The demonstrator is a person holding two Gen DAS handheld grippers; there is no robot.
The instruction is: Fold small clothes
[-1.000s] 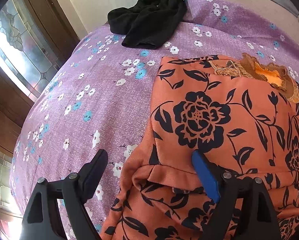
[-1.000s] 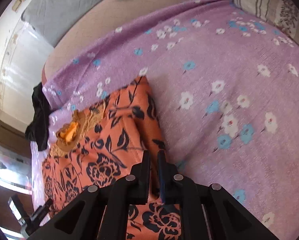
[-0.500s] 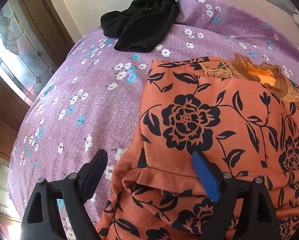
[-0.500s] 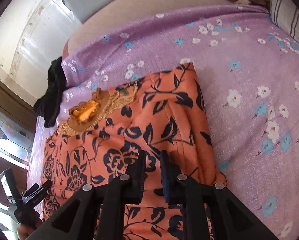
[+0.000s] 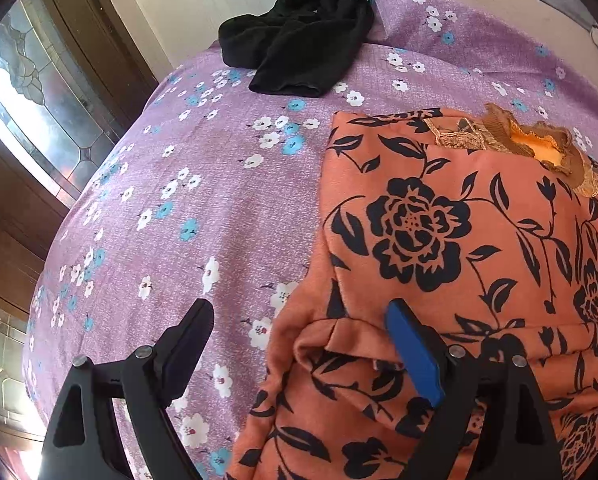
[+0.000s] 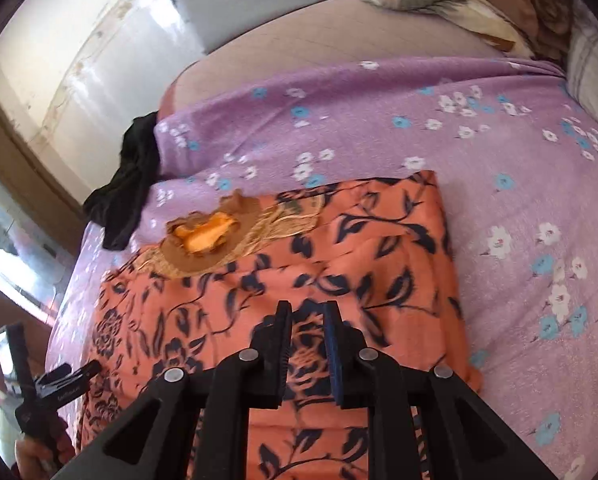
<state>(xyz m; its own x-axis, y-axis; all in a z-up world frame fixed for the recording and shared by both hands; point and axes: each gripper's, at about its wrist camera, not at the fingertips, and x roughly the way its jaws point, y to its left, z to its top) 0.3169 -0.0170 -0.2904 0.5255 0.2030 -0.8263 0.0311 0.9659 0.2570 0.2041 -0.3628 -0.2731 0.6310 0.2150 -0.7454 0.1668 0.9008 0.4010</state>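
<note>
An orange garment with black flowers [image 5: 451, 240] lies on the purple flowered bedsheet [image 5: 203, 208], its gold-trimmed neckline [image 5: 539, 148] at the far end. It also shows in the right wrist view [image 6: 339, 264]. My left gripper [image 5: 299, 320] is open, its jaws wide apart over the garment's folded near-left corner, holding nothing. My right gripper [image 6: 307, 316] hovers over the garment's middle with its jaws a narrow gap apart and nothing between them. The left gripper [image 6: 59, 380] appears at the lower left of the right wrist view.
A crumpled black garment [image 5: 299, 40] lies at the bed's far corner, also in the right wrist view [image 6: 127, 184]. A window with patterned glass [image 5: 31, 92] is on the left. Pillows and a blanket [image 6: 479, 0] sit at the bed's far right.
My right gripper has swung left from the garment's right edge to over its middle, and its jaws have parted slightly. My left gripper has stayed open near the same corner.
</note>
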